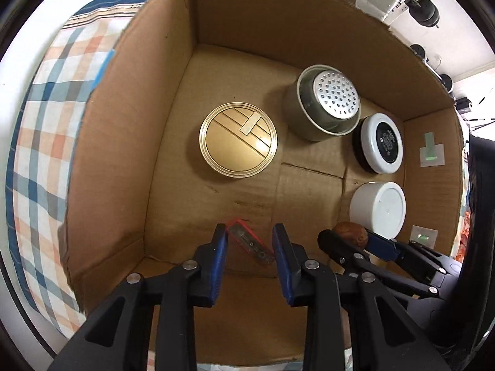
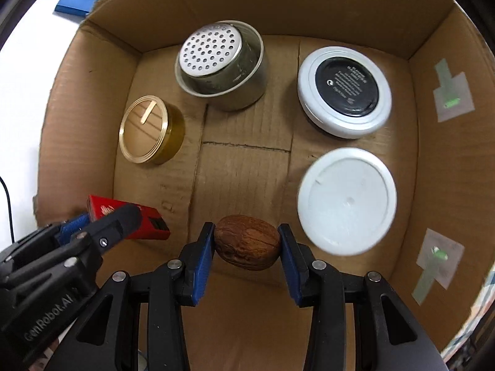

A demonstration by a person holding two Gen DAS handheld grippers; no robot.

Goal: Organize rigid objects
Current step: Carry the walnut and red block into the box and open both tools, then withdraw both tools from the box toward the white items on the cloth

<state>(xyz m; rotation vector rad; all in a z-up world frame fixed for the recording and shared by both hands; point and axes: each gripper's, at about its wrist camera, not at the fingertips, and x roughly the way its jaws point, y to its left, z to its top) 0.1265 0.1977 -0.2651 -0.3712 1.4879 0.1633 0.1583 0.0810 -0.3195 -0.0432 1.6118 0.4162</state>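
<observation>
**Both tools loaded over box**

Cardboard box on checked cloth, four round containers inside: gold tin, steel can with perforated insert, black-and-white jar, white tub. Left tool clenched on red flat case. Right tool clenched on brown walnut, beside tub.
</observation>
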